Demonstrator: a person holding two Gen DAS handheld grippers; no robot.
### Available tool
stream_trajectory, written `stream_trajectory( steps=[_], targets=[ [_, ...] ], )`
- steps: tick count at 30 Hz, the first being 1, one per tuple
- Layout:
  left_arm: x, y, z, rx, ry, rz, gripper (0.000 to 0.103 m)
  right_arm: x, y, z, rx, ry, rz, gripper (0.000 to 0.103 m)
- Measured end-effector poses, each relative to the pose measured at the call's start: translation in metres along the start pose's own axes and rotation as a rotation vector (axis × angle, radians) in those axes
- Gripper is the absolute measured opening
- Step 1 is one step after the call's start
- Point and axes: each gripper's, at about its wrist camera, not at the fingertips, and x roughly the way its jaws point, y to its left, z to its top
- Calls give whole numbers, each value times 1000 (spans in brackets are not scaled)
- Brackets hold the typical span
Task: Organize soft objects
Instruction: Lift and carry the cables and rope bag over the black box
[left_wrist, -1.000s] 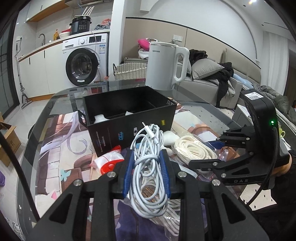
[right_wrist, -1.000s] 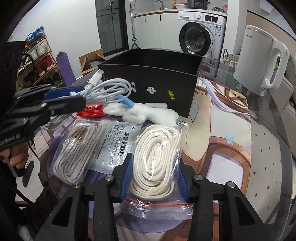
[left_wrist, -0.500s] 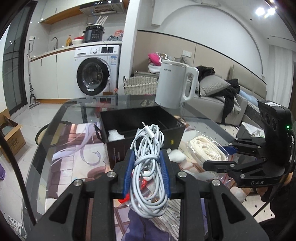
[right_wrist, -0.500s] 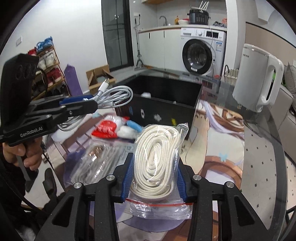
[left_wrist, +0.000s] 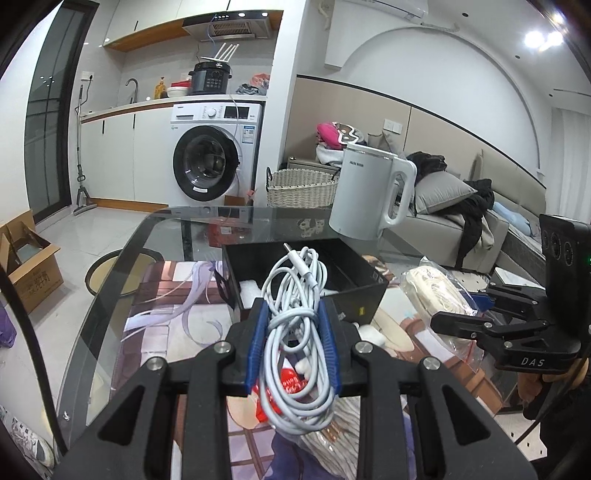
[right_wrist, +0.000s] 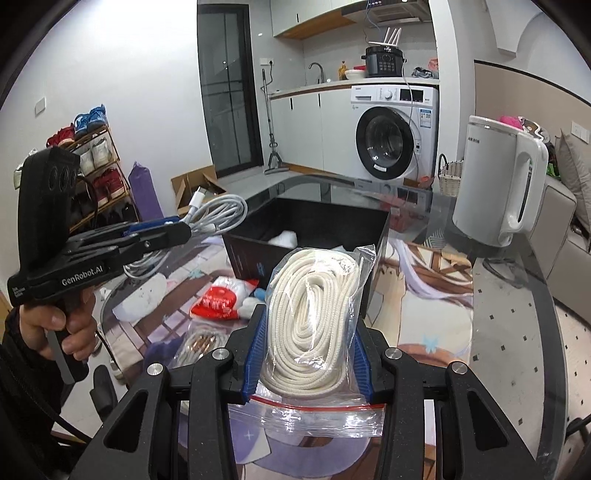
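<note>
Cable (left_wrist: 295, 325), pale grey and bundled in loose loops, is pinched by the left hand-held gripper (left_wrist: 293, 345) at lower centre. Cream rope (right_wrist: 314, 321), coiled inside a clear zip bag, is clamped in the right hand-held gripper (right_wrist: 308, 354), before the black box (right_wrist: 310, 236) on the glass surface (right_wrist: 517, 332).

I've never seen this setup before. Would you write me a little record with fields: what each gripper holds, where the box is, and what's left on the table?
left gripper: shut on a coiled white cable, held above the table
right gripper: shut on a bagged white rope, also lifted
black box: open-topped, on the glass table, ahead of both grippers; something white inside
left on table: red-and-white packet, another bagged rope
nearby: white kettle
</note>
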Motion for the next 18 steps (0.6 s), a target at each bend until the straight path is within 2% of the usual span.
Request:
stream_trajectory(
  steps=[7,18],
  targets=[
    [3,-1,15,19,-28,17,27,-3,1,21,-22,-45,3,41],
    [23,1,28,19,-33,33,27,15,-1,41,-30,-43,14,41]
  ],
)
